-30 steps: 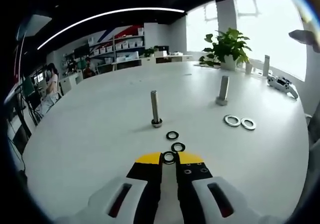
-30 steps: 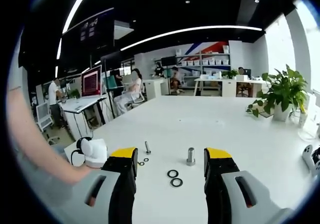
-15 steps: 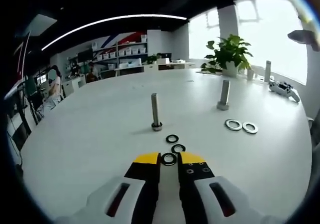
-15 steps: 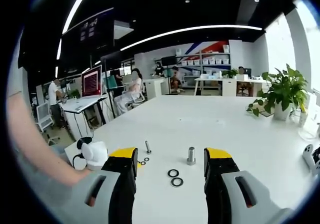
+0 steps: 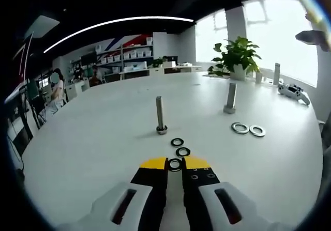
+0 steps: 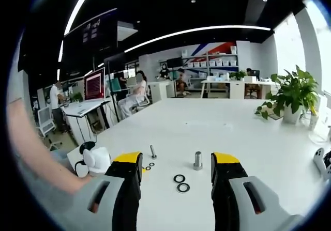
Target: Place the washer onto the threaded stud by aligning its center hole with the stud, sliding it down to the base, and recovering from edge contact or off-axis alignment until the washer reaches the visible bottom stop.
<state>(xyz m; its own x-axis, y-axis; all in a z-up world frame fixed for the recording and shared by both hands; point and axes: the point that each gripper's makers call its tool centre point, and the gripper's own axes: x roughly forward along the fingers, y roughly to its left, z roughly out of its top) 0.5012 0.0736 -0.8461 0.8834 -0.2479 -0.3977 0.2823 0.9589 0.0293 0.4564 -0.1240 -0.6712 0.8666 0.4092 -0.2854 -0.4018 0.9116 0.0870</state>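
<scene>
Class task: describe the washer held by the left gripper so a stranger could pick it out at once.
On the big white table, find the slim upright threaded stud. A line of three small dark washers runs from it toward the camera. The last, the held washer, is pinched between the yellow tips of the left gripper; the others lie free.

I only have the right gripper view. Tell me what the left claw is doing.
Observer: The left claw is shut on a black washer, pinched at its yellow tips just above the table.
Operator: Report what lies between it and the thin stud.
Observer: Two loose black washers, a near one and a far one, lie flat in a line towards the thin stud.
Operator: Check the stud itself.
Observer: It stands upright and its shaft is bare. A metal collar sits at its base, and I cannot tell whether that is a washer.
</scene>
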